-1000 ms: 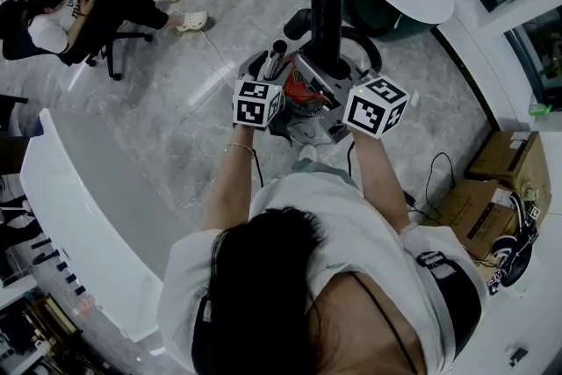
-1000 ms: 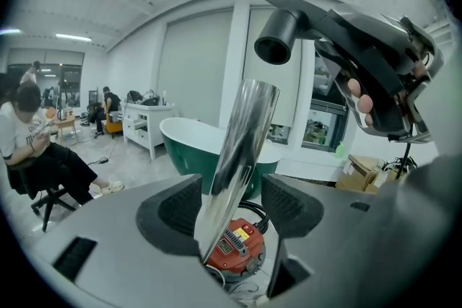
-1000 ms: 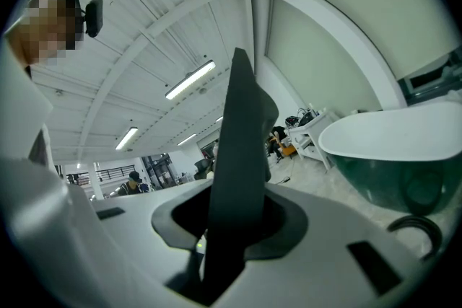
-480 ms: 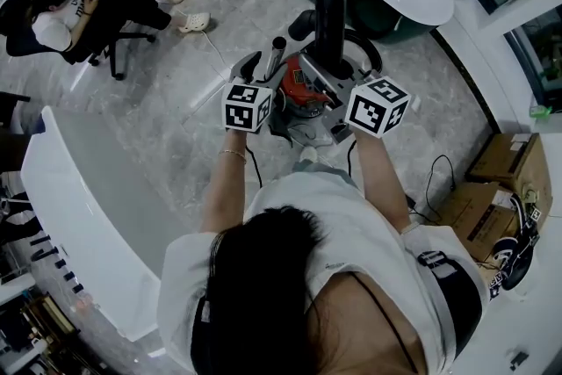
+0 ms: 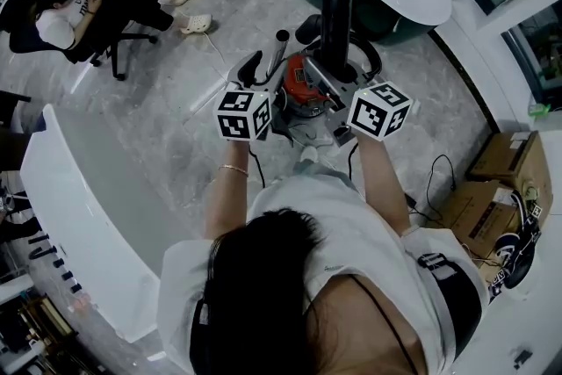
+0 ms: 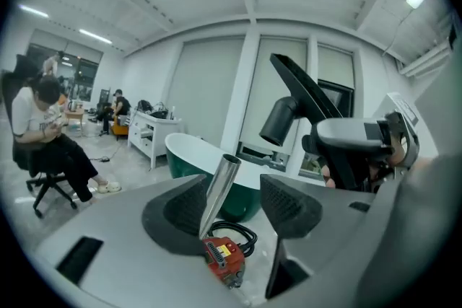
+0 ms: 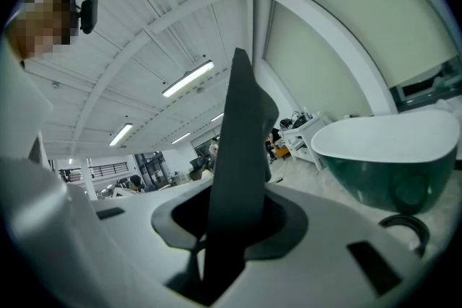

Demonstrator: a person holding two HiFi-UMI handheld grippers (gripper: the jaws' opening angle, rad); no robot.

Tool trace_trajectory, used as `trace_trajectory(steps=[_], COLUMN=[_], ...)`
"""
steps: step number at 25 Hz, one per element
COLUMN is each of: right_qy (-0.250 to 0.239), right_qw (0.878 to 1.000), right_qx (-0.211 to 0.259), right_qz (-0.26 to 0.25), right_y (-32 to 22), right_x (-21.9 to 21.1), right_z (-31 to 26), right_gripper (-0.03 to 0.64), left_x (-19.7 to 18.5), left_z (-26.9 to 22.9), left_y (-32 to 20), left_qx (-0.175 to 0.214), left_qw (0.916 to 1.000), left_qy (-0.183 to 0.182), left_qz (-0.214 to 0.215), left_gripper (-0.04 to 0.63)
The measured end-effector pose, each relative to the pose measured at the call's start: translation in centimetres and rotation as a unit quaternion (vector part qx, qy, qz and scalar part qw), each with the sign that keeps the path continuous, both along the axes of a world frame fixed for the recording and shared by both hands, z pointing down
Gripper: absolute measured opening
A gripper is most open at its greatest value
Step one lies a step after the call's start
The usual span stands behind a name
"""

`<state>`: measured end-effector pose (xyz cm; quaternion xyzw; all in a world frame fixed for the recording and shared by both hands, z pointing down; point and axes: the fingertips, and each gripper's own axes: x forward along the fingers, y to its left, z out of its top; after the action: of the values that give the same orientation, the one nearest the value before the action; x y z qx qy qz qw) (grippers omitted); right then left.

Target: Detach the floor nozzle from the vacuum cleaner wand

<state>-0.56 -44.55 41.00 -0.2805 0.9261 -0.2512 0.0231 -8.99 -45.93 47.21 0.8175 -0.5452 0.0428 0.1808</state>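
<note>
Where the right tongs (image 7: 238, 220) show in their own view, the two jaws stand narrow and pressed on a flat black floor nozzle (image 7: 242, 126), which rises upright out of the gap and fills it. Head view agrees: the nozzle stands tall and near vertical above the right marker cube (image 5: 379, 110), clear of the floor. From the left gripper view its round neck hangs down and leftward, joined to nothing. On the left tongs (image 6: 232, 190) the jaws are wide apart. A bare silver wand (image 6: 219, 187) leans up through the gap, close against the pad (image 6: 180, 209) on that view's left and well off the other pad. Whether it touches the near pad cannot be settled. The gap is much wider than the tube, so there is no grip. The wand's top end is open and free, apart from the nozzle. Its lower end runs down toward the red vacuum cleaner body (image 6: 224, 261), which lies on the grey marbled floor (image 5: 176, 92) with a black cable (image 6: 244, 233) coiled just beside it. A green and white bathtub (image 7: 390, 148) stands behind. A person (image 5: 57, 13) sits on an office chair (image 5: 118, 48), well apart, at the upper left of the head view.
</note>
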Motion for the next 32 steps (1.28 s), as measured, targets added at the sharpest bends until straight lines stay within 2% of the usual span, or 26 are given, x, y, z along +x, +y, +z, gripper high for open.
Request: trace_trajectory(steps=[2, 3, 7, 14, 20, 32], right_qy=[0.002, 0.004, 0.013, 0.023, 0.059, 0.077], right_qw=[1.0, 1.0, 1.0, 0.999, 0.998, 0.995], right_qx=[-0.001, -0.002, 0.0, -0.005, 0.009, 0.008], right_qz=[0.005, 0.007, 0.013, 0.023, 0.037, 0.064], right_y=[0.6, 0.9, 2.4, 5.0, 7.2, 9.9], right_x=[0.1, 0.1, 0.1, -0.6, -1.1, -1.2], right_z=[0.1, 0.2, 0.4, 1.2, 2.1, 2.9], right_gripper=[0.126, 0.126, 0.126, 0.126, 0.126, 0.126], left_x=[-0.9, -1.2, -1.2, -1.4, -0.7, -0.2], left_z=[-0.7, -1.0, -1.9, -3.2, -3.0, -3.8], left_y=[0.6, 0.9, 2.4, 5.2, 7.7, 11.0], left_qx=[0.001, 0.004, 0.016, 0.034, 0.019, 0.023], left_qw=[0.9993, 0.9989, 0.9992, 0.9984, 0.9991, 0.9994], left_qy=[0.024, 0.027, 0.006, 0.0, 0.0, -0.003], left_qz=[-0.029, -0.039, -0.037, -0.045, -0.037, -0.025], left_gripper=[0.177, 0.164, 0.131, 0.023, 0.005, 0.003])
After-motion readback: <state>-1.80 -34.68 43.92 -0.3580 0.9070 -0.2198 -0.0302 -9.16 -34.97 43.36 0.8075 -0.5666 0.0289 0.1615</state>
